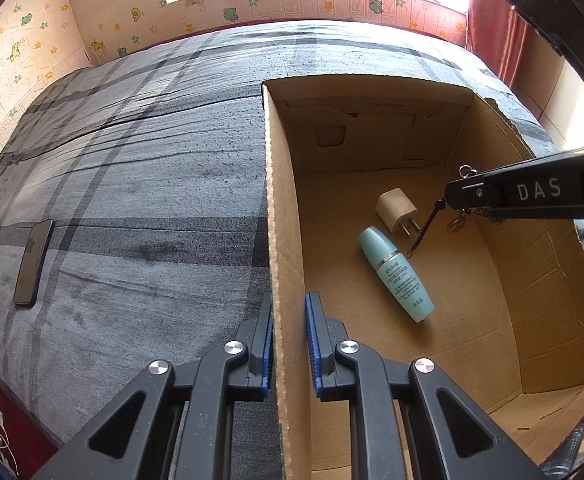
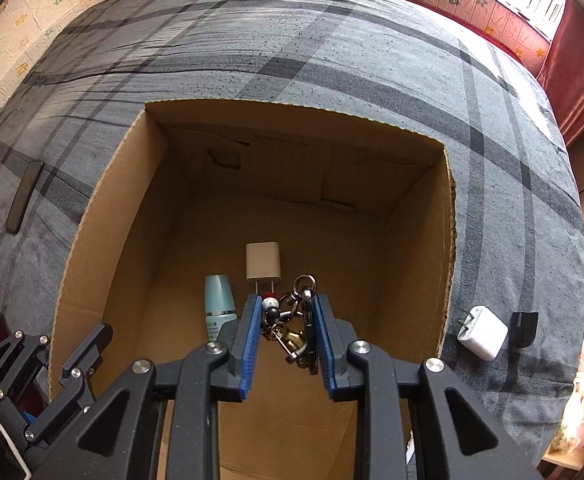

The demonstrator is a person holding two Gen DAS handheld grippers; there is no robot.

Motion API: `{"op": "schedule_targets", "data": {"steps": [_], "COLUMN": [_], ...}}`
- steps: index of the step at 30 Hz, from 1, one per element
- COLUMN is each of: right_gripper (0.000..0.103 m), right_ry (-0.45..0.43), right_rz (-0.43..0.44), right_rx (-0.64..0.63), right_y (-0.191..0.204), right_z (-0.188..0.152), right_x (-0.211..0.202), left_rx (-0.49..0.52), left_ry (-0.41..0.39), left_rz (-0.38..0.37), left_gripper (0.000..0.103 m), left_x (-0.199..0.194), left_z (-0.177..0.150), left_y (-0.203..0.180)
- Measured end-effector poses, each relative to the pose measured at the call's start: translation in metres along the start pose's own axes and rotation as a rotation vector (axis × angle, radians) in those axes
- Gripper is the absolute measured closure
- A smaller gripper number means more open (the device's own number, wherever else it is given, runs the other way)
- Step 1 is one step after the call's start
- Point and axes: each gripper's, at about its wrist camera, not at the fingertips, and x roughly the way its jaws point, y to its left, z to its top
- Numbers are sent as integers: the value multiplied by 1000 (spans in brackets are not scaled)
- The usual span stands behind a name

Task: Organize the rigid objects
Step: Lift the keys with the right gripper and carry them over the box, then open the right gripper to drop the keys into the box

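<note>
Keys held over the box on the bed

The right tool (image 2: pixel 288 336) pinches a key bunch (image 2: pixel 292 320) above the cardboard box (image 1: pixel 288 240); the left tool (image 1: pixel 290 344) clamps the box's wall, beside a teal bottle (image 1: pixel 396 276) and white charger (image 1: pixel 397 209).

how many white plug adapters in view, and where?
2. One white charger lies on the floor of the cardboard box, beside the teal bottle. The other charger lies outside on the plaid bedcover, by the box's right wall. More may be hidden behind the gripper.
</note>
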Motion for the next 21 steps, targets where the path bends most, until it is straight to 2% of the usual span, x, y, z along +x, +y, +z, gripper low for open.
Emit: {"op": "schedule_targets", "data": {"steps": [12,21], "right_gripper": [76,75], "right_ry": [68,90], "right_rz": [6,19], "right_rx": [0,7], "right_y": [7,-4], "right_z": [0,4], "right_x": [36,51], "left_rx": [2,4], "left_ry": [0,-1], "left_rz": [1,3], "left_gripper": [87,87], "left_x": [0,0], "left_z": [0,0], "left_y": [1,1]}}
